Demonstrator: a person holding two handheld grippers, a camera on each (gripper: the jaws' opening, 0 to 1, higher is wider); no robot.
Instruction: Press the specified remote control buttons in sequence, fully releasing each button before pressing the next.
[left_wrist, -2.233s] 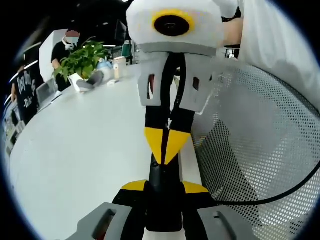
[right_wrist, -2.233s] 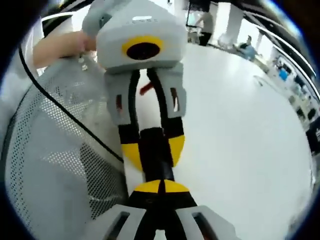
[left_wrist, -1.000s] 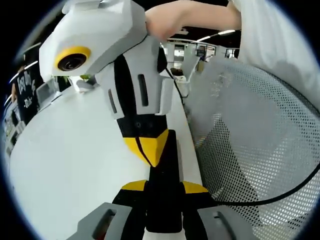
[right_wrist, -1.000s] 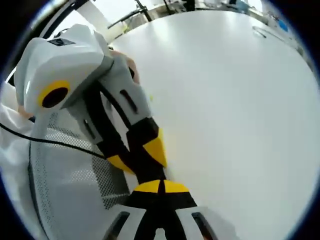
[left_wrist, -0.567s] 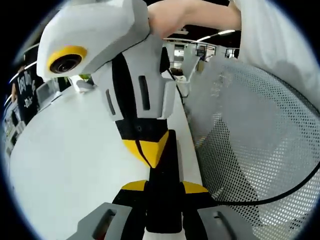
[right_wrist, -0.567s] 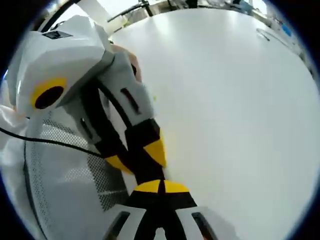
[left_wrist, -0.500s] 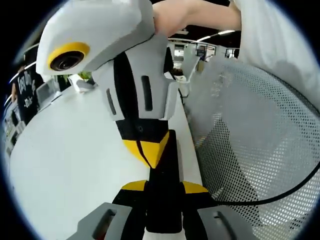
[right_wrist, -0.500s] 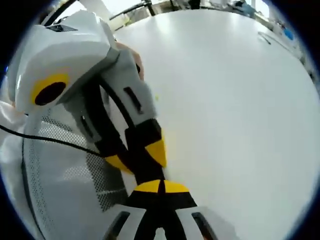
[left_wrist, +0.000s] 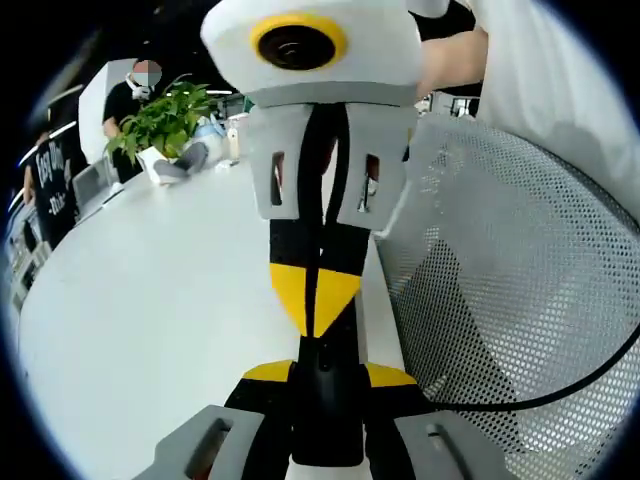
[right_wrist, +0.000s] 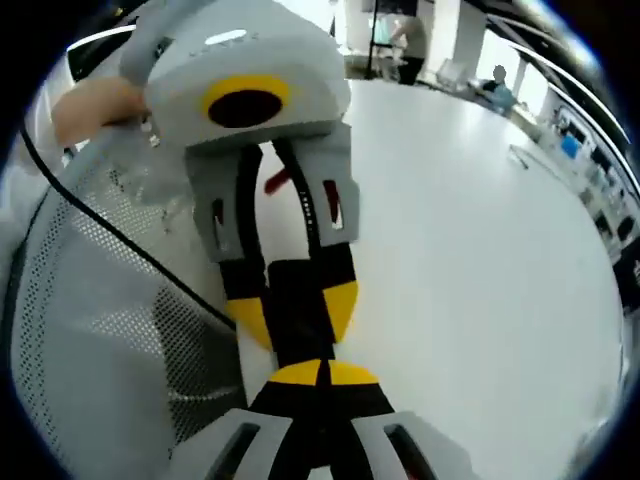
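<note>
A slim black remote (left_wrist: 325, 400) sticks out between my left gripper's (left_wrist: 328, 372) yellow-tipped jaws, which are shut on it low in the left gripper view. My right gripper (left_wrist: 315, 305) faces it head-on, jaws shut, its yellow tip resting on the remote's far end. In the right gripper view my right gripper (right_wrist: 320, 372) is shut at the bottom. Right above it the left gripper (right_wrist: 297, 312) holds the black remote (right_wrist: 300, 290). The remote's buttons are hidden.
Both grippers hover over a wide white table (left_wrist: 150, 300) near its edge. A grey mesh chair back (left_wrist: 500, 300) with a black cable (left_wrist: 560, 390) stands close beside them. A potted plant (left_wrist: 165, 120) and seated people are at the far end.
The right gripper, tilted sideways half a second ago, has swung back upright and now meets the left gripper head-on. The left gripper has held still with the remote.
</note>
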